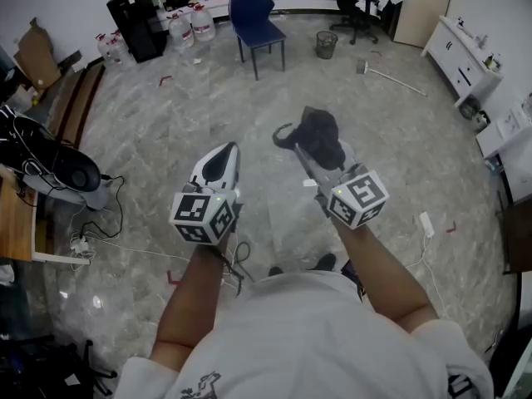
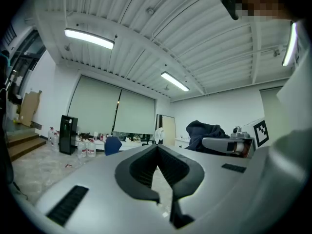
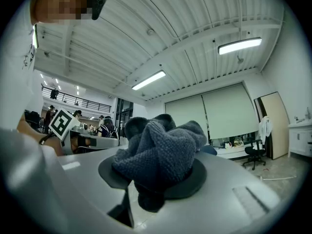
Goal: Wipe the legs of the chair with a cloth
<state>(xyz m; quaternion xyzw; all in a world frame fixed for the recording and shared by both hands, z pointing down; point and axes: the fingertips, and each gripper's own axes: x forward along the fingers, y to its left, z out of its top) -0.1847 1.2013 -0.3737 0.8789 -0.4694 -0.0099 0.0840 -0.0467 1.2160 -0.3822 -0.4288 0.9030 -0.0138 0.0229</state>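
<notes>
Right gripper [image 1: 326, 160] at centre right of the head view, jaws clamped tight on a bunched dark grey knitted cloth [image 1: 320, 136], one end of it drooping to the left. Same cloth [image 3: 161, 152] filling the middle of the right gripper view, wadded between the pads and bulging over them. Left gripper [image 1: 221, 158] at centre left, just beside the right one, level with it. In the left gripper view, pads [image 2: 146, 167] pressed together at the tips, nothing between them. Blue chair [image 1: 258, 19] at upper centre of the head view, upright on the marbled floor [image 1: 166, 131], well apart from both grippers, legs untouched. Water jugs [image 1: 191, 25] left of the chair, a wire wastebasket [image 1: 327, 44] right of it
</notes>
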